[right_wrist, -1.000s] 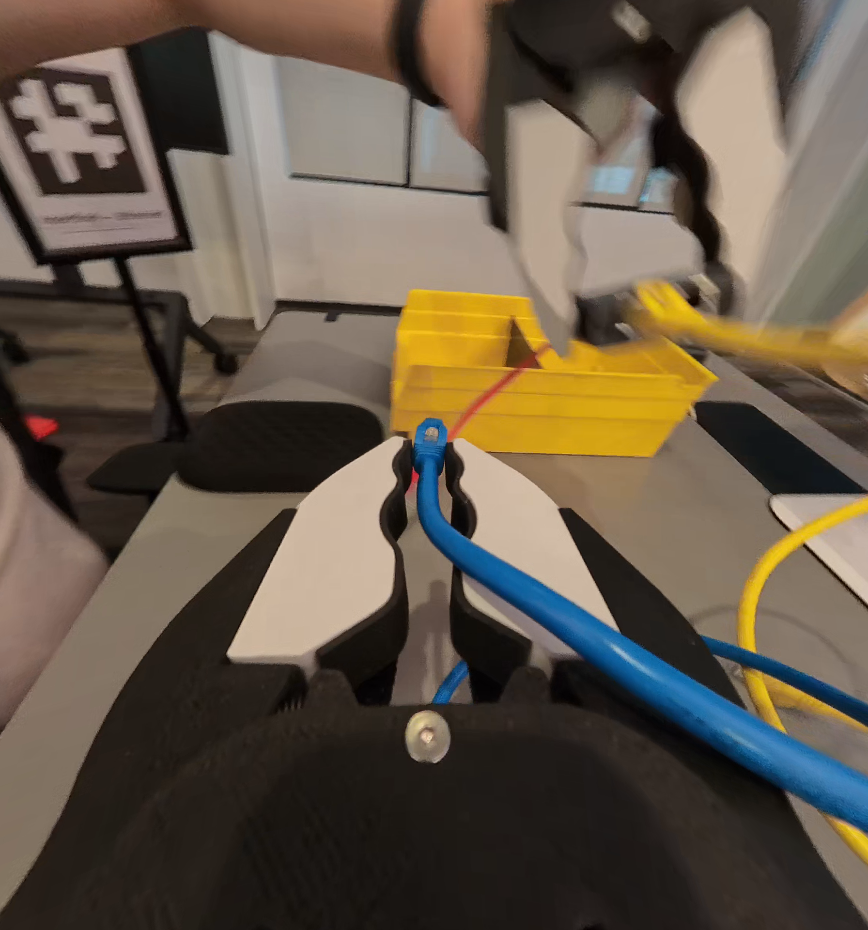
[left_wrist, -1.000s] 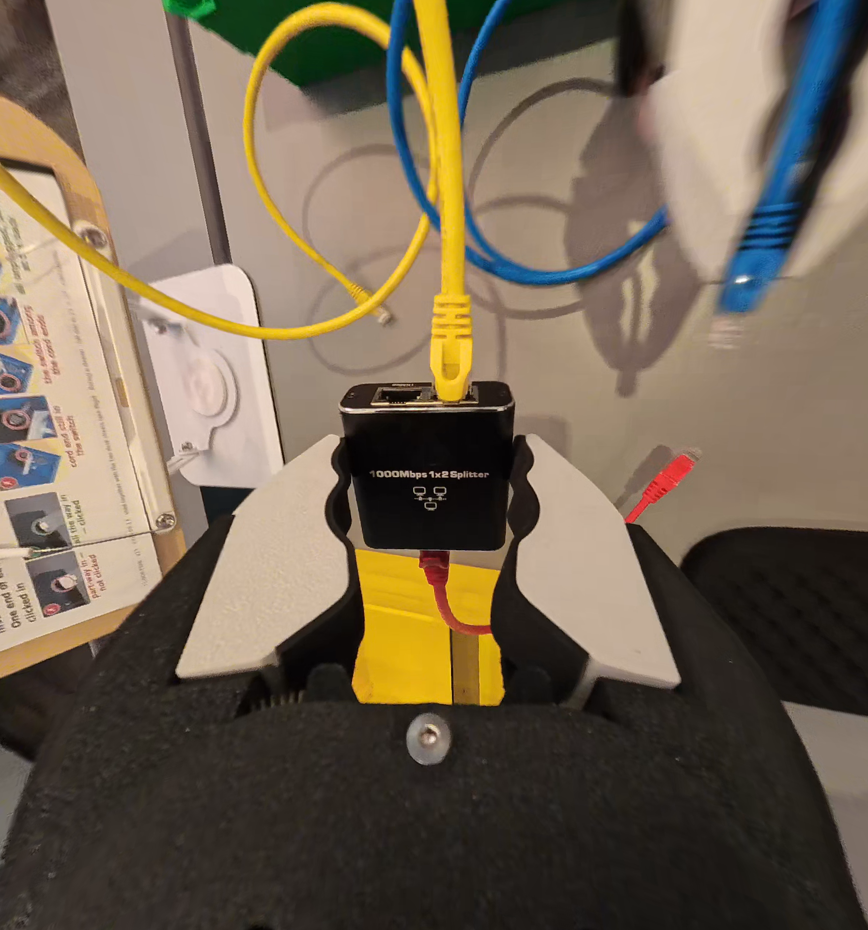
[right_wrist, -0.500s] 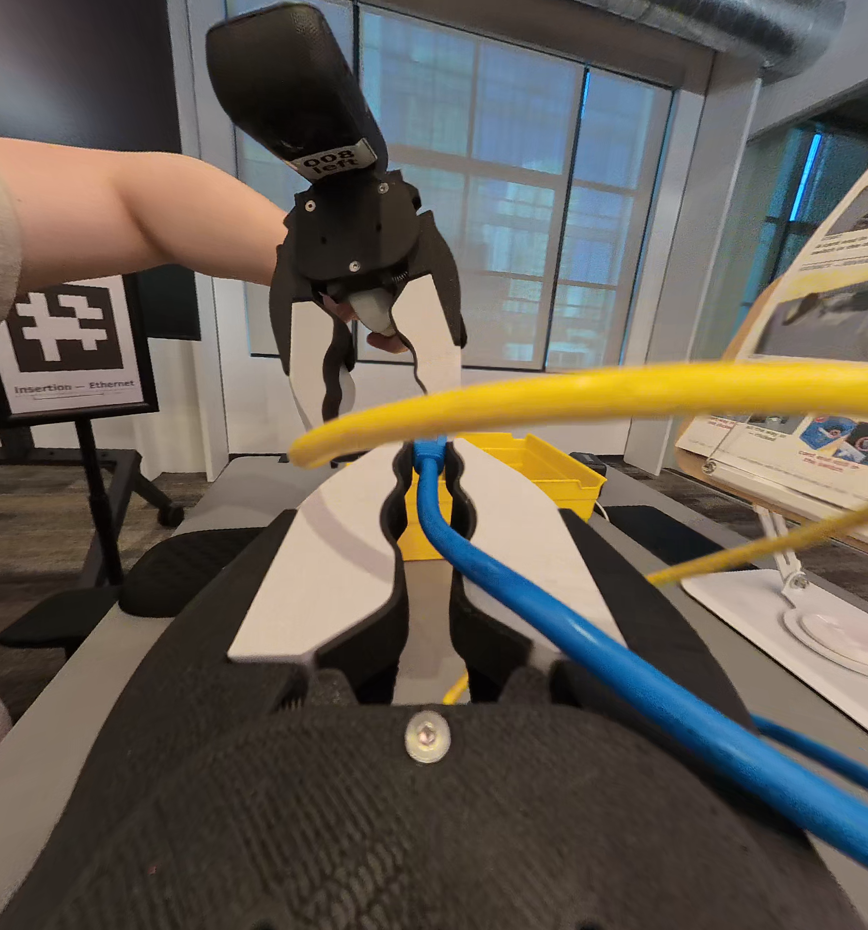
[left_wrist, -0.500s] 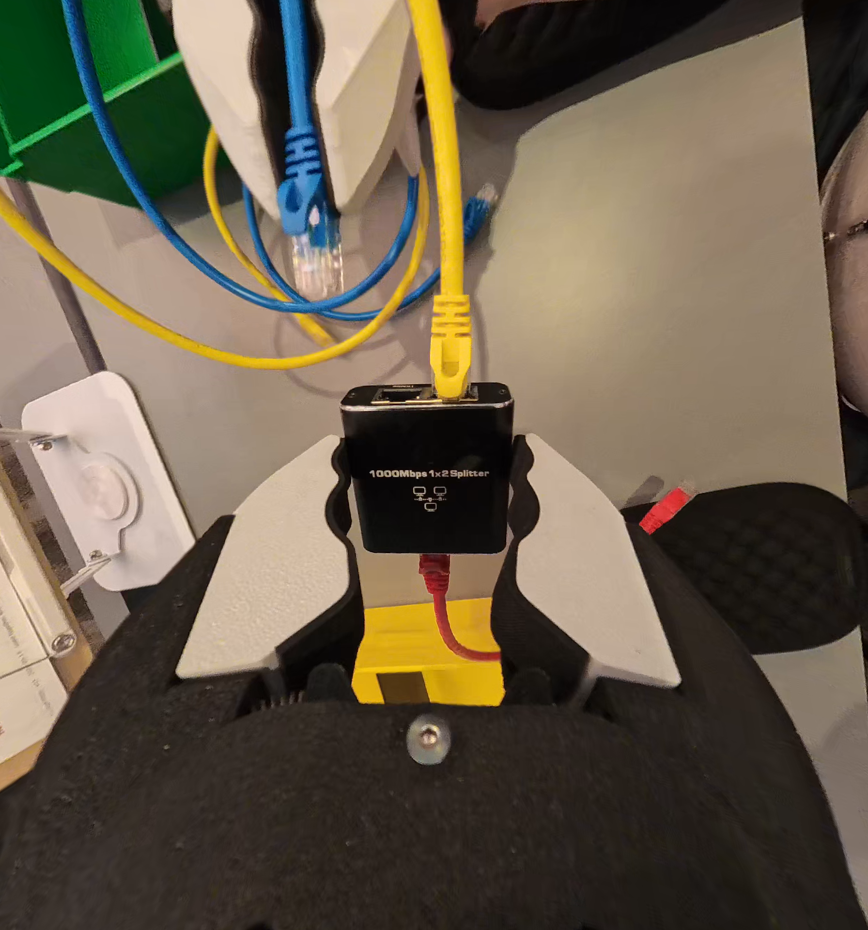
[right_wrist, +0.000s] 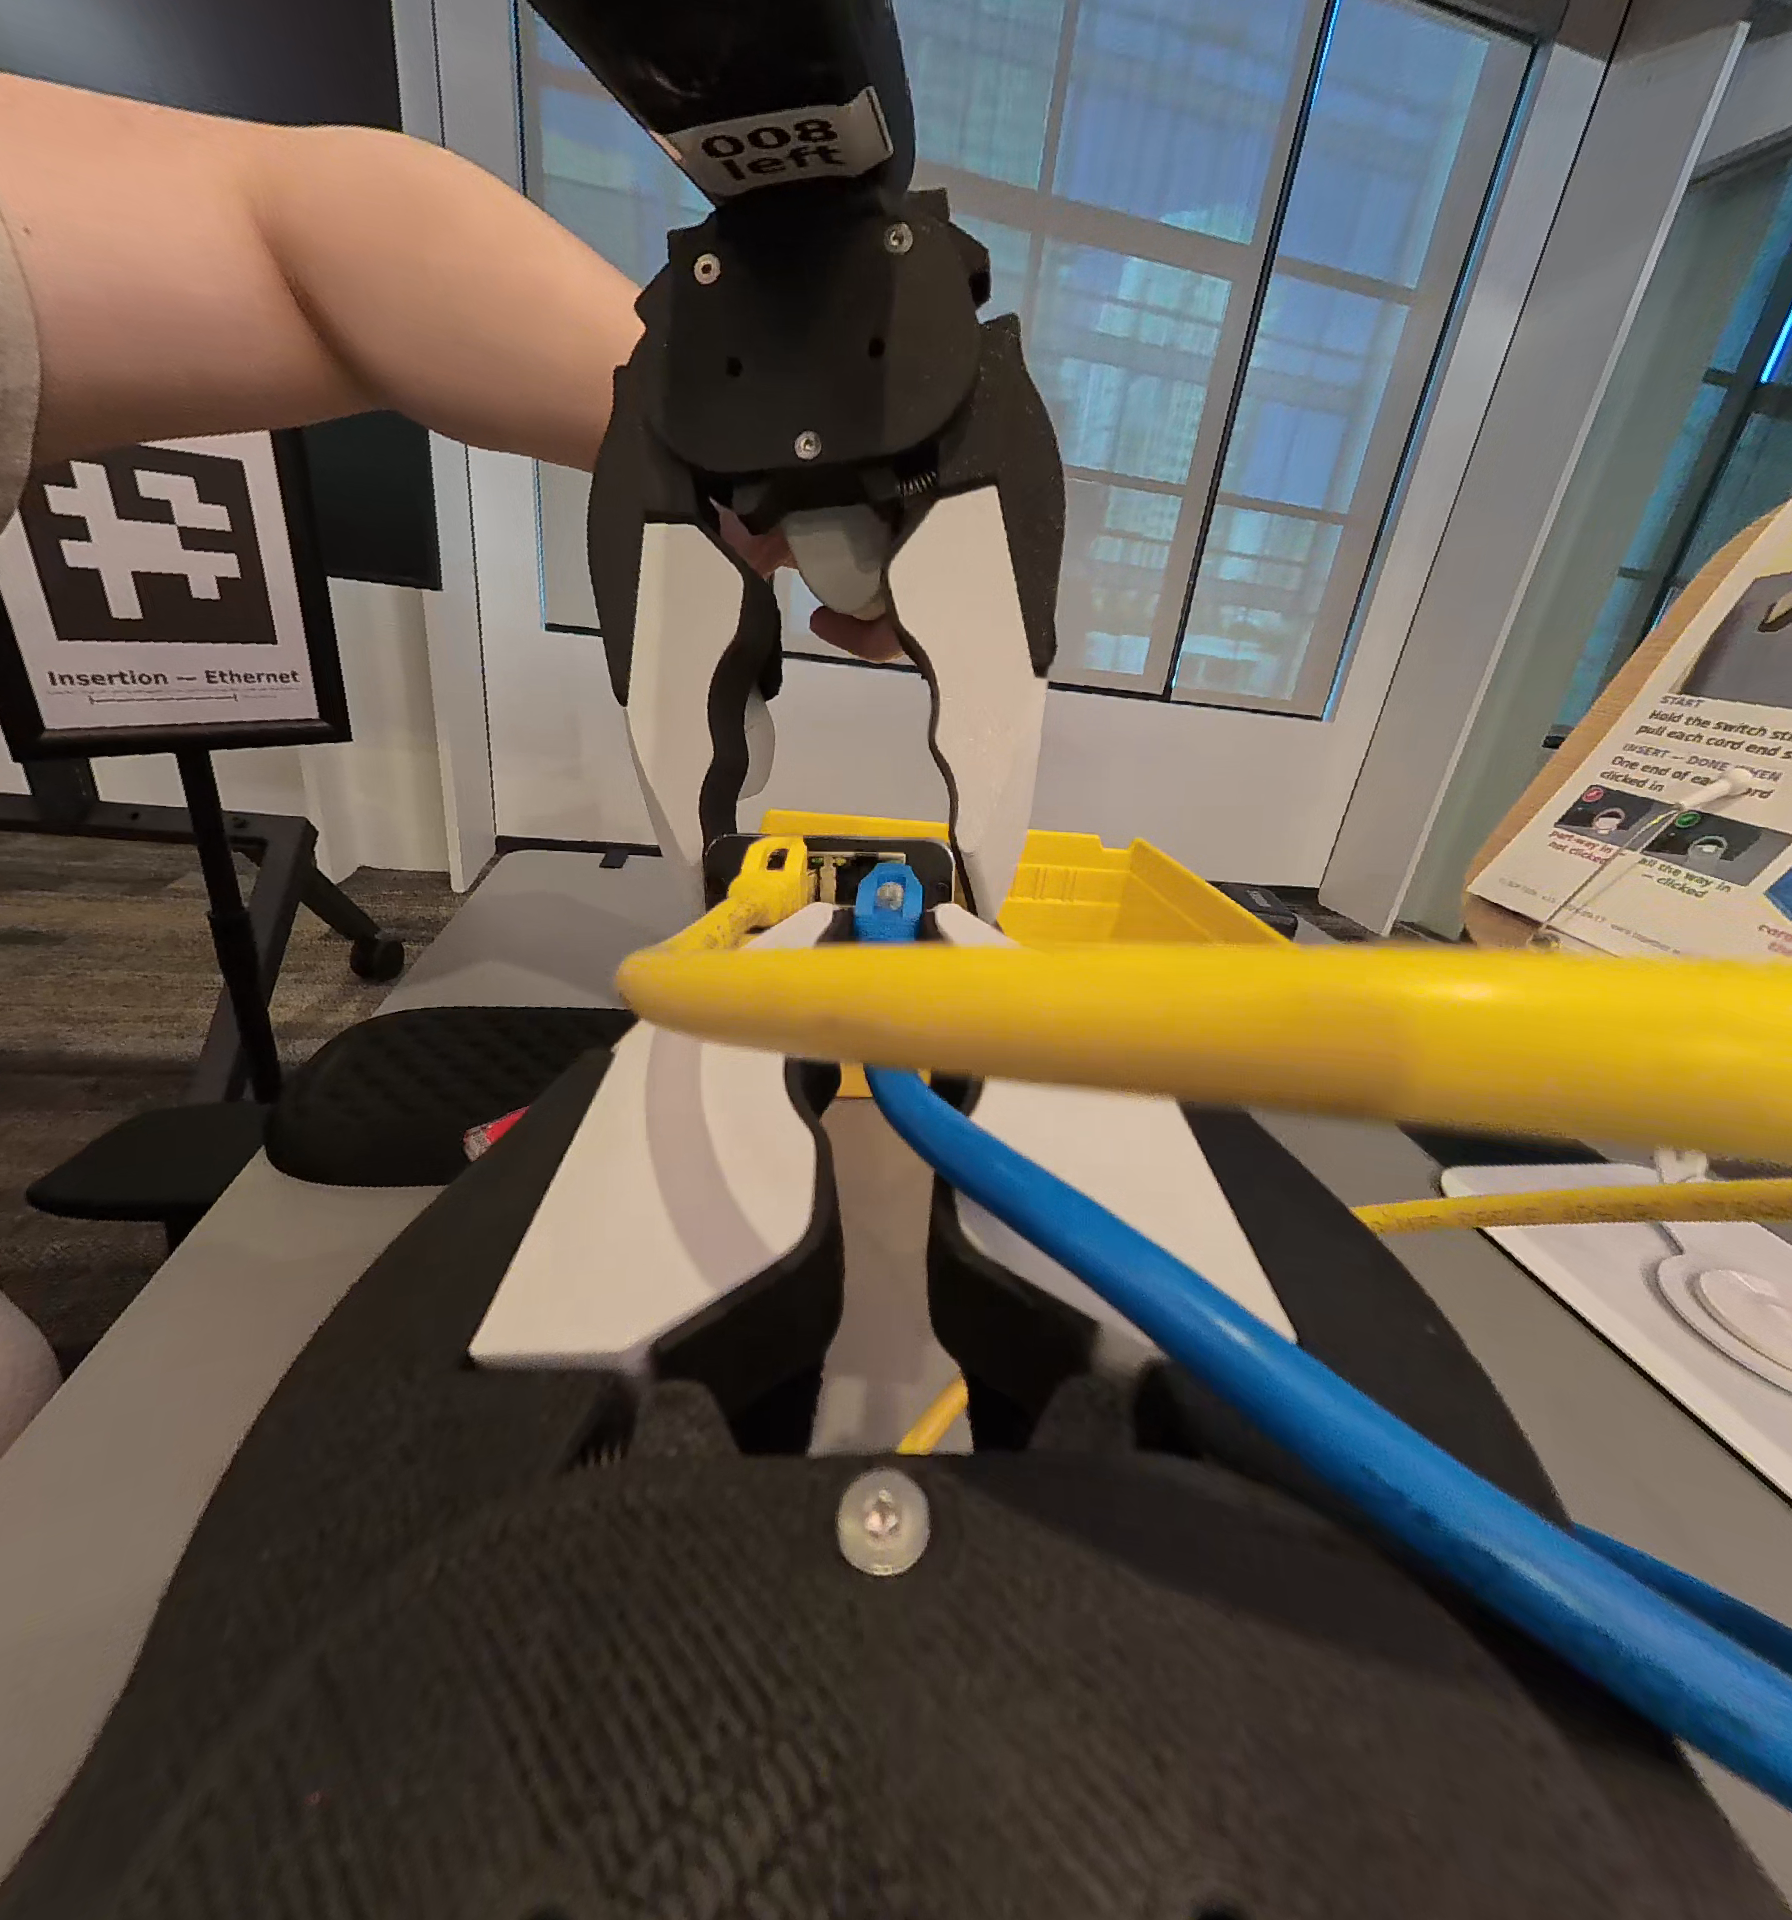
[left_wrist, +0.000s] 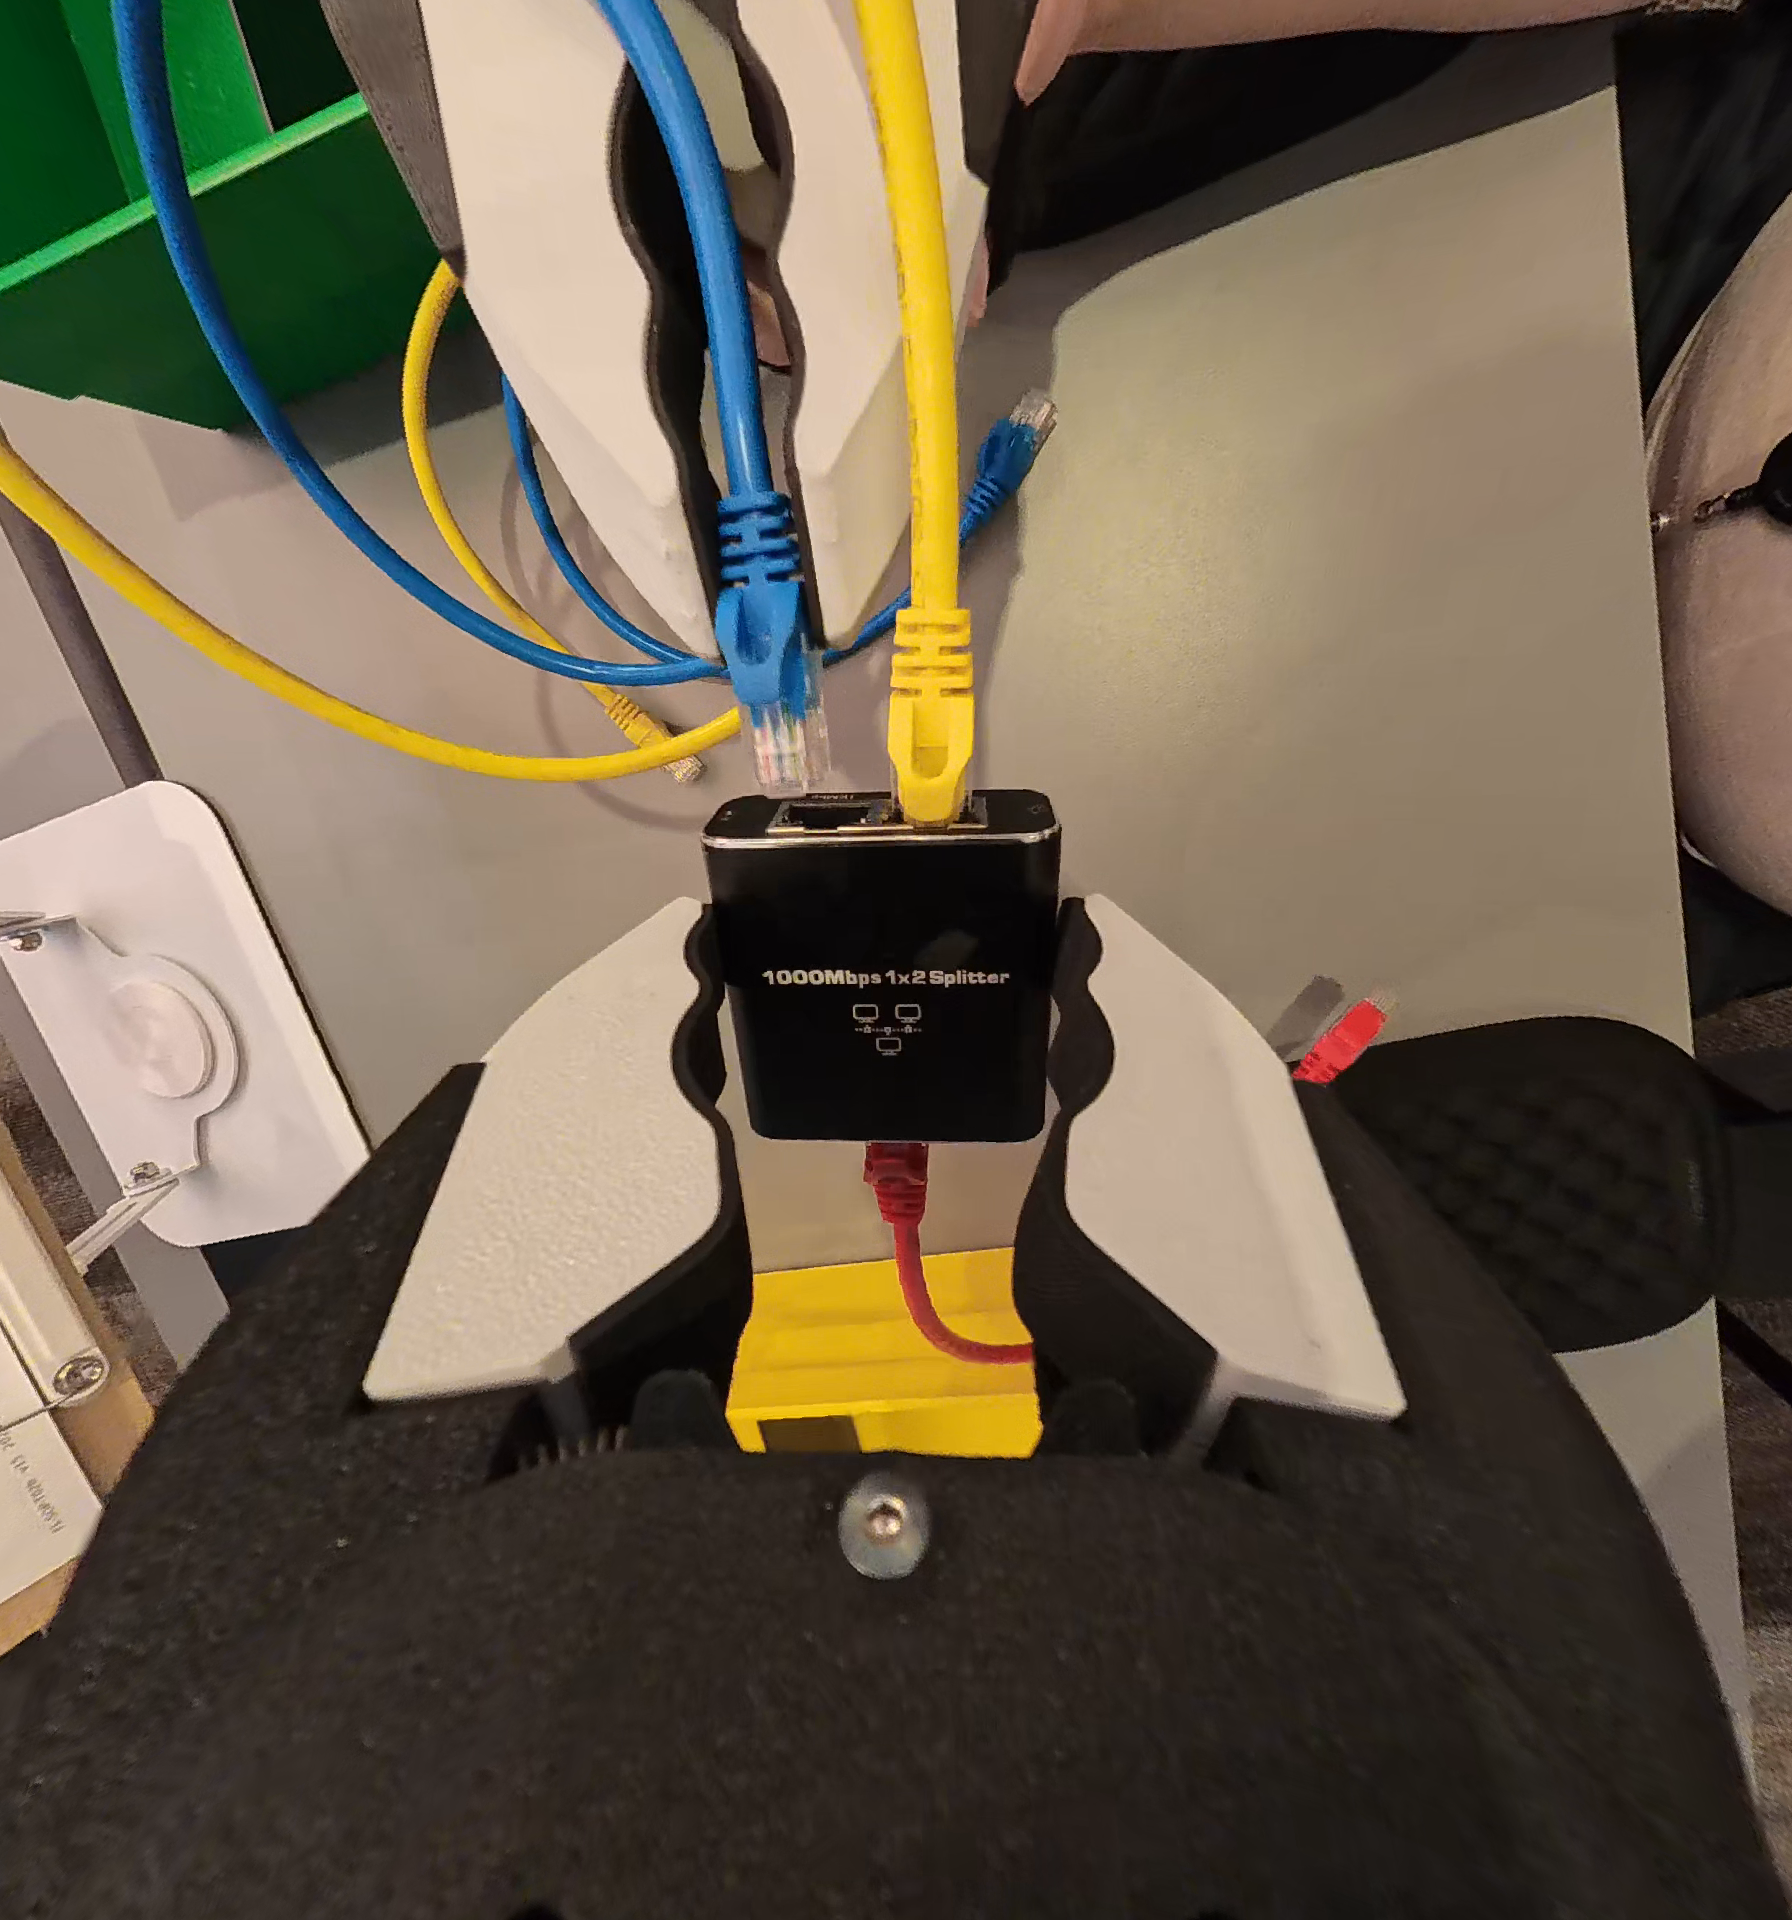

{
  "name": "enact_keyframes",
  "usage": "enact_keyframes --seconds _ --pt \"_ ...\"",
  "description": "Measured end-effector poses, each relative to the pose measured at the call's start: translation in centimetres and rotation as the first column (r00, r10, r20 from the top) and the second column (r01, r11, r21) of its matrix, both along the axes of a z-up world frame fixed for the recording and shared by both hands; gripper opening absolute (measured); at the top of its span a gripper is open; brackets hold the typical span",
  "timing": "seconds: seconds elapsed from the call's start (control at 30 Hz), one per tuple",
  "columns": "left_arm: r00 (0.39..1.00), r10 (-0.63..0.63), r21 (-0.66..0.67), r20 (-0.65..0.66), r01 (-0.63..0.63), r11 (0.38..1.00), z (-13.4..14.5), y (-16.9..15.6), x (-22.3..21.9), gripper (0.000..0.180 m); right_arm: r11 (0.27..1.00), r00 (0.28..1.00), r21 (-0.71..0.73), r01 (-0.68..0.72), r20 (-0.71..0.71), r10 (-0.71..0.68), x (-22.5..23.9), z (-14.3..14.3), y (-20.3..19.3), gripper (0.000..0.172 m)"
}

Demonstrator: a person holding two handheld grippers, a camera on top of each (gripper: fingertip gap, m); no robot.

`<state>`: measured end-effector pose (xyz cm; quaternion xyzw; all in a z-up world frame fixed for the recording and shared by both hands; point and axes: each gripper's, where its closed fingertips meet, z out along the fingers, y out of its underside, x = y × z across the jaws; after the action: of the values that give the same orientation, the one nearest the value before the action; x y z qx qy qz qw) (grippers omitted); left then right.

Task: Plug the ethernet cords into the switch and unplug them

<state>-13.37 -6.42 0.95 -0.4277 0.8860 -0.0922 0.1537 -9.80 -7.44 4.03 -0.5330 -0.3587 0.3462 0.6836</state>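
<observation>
My left gripper (left_wrist: pixel 887 1023) is shut on the black switch (left_wrist: pixel 890 987) and holds it above the table. A yellow cord (left_wrist: pixel 928 717) is plugged into the switch's right port. A red cord (left_wrist: pixel 902 1195) is plugged into its near end. The left port (left_wrist: pixel 824 818) is empty. My right gripper (right_wrist: pixel 887 914) is shut on the blue cord's plug (right_wrist: pixel 884 902). In the left wrist view the blue plug (left_wrist: pixel 772 665) hangs just above the empty port, not in it. The switch (right_wrist: pixel 830 862) and the left gripper (right_wrist: pixel 830 831) show beyond my right fingertips.
A green bin (left_wrist: pixel 92 208) stands at the far left and a yellow bin (right_wrist: pixel 1110 883) behind the switch. A white stand base (left_wrist: pixel 144 997) and an instruction board (right_wrist: pixel 1702 790) are to one side. Loose blue and yellow cord loops (left_wrist: pixel 518 665) lie on the grey table (left_wrist: pixel 1287 623). A black chair (left_wrist: pixel 1557 1164) is at the table's edge. Tip to tip, the grippers are about 5 cm apart.
My right gripper has brought the blue plug from off to the side down to just above the switch's empty port. The left gripper has kept hold of the switch.
</observation>
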Motion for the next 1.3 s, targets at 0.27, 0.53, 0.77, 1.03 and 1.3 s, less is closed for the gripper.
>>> enact_keyframes --seconds 0.27,0.53,0.77,1.03,1.3 --pt "1.000 0.015 -0.005 -0.015 -0.015 1.000 -0.17 0.11 0.16 0.061 1.000 1.000 0.005 0.003 -0.018 -0.002 0.13 0.21 -0.03 0.013" --pt "1.000 0.006 0.003 -0.018 -0.006 1.000 0.12 -0.06 0.38 0.061 1.000 1.000 0.015 0.011 -0.012 -0.011 0.14 0.30 -0.05 0.013" --pt "1.000 0.007 0.007 -0.021 -0.007 1.000 0.39 0.06 0.50 0.061 1.000 1.000 0.011 0.012 -0.015 -0.012 0.27 0.31 0.00 0.013" --pt "0.999 0.010 0.008 -0.034 -0.010 1.000 0.78 -0.07 0.66 0.061 0.999 1.000 0.032 0.016 -0.021 -0.015 0.38 0.62 -0.21 0.013" --pt "0.998 0.012 0.017 -0.068 -0.010 1.000 0.62 -0.16 0.65 0.061 0.999 1.000 0.042 0.015 -0.026 -0.014 0.45 0.65 -0.28 0.013"
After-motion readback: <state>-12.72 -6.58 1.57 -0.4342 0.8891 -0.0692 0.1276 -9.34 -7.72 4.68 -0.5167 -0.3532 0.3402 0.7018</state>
